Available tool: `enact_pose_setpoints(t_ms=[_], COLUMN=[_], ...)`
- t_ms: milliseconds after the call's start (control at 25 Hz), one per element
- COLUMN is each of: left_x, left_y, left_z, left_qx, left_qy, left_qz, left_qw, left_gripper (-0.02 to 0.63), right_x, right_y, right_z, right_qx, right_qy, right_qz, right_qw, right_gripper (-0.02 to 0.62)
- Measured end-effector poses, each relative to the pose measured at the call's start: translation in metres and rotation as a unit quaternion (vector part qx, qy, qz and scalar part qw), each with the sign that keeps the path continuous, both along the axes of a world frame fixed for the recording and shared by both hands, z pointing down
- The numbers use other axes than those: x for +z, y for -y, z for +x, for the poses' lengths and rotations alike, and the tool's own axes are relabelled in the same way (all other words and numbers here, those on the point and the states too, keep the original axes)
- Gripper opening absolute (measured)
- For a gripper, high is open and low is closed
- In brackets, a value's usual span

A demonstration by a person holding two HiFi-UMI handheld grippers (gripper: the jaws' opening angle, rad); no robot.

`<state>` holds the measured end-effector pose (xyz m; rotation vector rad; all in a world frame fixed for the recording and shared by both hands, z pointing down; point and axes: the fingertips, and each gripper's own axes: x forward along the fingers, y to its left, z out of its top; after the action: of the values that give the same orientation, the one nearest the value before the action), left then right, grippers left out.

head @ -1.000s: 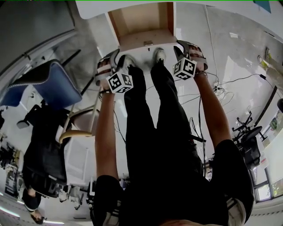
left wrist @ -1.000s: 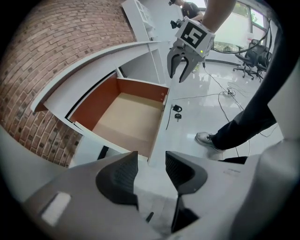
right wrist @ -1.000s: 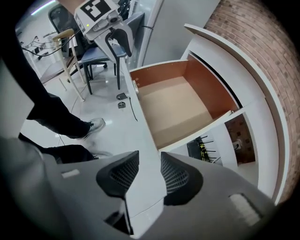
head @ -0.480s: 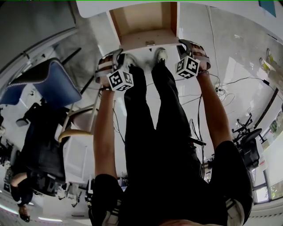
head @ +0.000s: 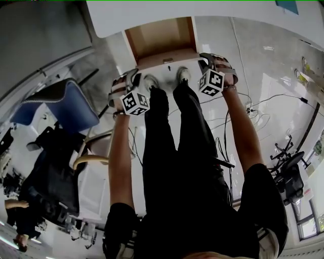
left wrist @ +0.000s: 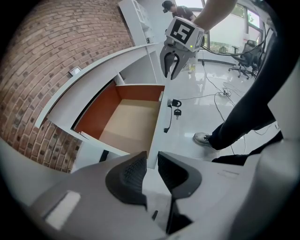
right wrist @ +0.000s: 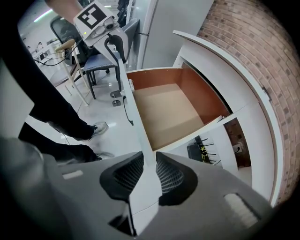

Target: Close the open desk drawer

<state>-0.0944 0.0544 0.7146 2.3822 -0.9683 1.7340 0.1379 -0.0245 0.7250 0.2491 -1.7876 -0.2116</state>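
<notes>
The open drawer (head: 162, 38) has a brown inside and a white front panel (head: 167, 59), and juts from under the white desk (head: 202, 12). My left gripper (head: 137, 72) is at the panel's left end and my right gripper (head: 205, 56) at its right end. In the left gripper view the panel's edge (left wrist: 157, 126) runs down between the pads of the left gripper (left wrist: 151, 171). In the right gripper view the right gripper (right wrist: 149, 176) has its pads pressed on the panel (right wrist: 133, 117). Both pairs of jaws have just been closing on the panel.
Keys (left wrist: 176, 104) hang from the lock on the drawer front. My legs and shoes (head: 182, 76) stand right before the drawer. A blue chair (head: 66, 98) is to the left. Cables (head: 253, 101) lie on the floor at right. A brick wall (left wrist: 47, 56) backs the desk.
Both grippers have stayed at the drawer's front panel and the drawer is as far out as before. The head view has shifted, so desk and drawer sit a little lower in the picture.
</notes>
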Motion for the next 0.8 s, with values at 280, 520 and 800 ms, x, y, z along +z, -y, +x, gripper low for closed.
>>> enact_pose_setpoints(t_ms=[280, 520, 800], left_x=[-0.029, -0.034, -0.039], left_y=[0.016, 0.023, 0.042], left_z=[-0.007, -0.012, -0.022], left_qx=[-0.024, -0.039, -0.053], left_qy=[-0.013, -0.014, -0.006], left_qz=[0.01, 0.001, 0.008], left_qw=[0.9996, 0.9991, 0.9985], left_gripper=[0.097, 0.1, 0.104], right_x=[-0.028, -0.032, -0.036], right_y=[0.015, 0.018, 0.03], right_z=[-0.006, -0.01, -0.017], right_qx=[0.0, -0.004, 0.004], right_qy=[0.011, 0.021, 0.029], right_qz=[-0.026, -0.058, -0.059], right_qw=[1.0, 0.998, 0.998], right_gripper=[0.092, 0.092, 0.091])
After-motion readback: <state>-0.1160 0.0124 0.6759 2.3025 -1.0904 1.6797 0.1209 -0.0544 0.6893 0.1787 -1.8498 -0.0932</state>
